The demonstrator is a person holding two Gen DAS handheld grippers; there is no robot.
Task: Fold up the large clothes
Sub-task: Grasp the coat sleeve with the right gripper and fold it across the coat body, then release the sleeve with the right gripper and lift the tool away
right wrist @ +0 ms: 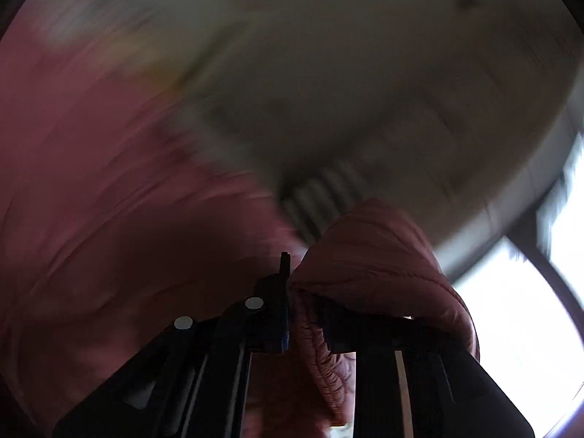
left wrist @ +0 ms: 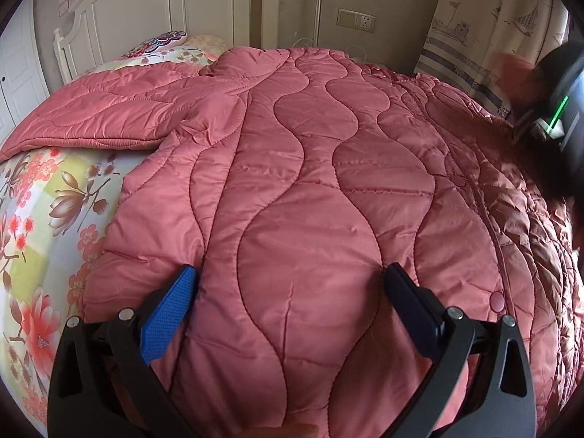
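Wide-open left tongs [left wrist: 290,281] pressing down on pink quilted coat [left wrist: 310,182], spread ahead over floral bedsheet [left wrist: 40,197]. Right tongs [right wrist: 304,314] clamped on coat's side flap [right wrist: 368,255], lifted. Likely mid-fold; next, carrying flap across, laying flat.

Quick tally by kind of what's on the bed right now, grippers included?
Pink quilted coat: 1
Floral bedsheet: 1
Floral pillows: 2, stacked by the headboard
Grippers: 2, left gripper open, right gripper shut on coat
Total: 6
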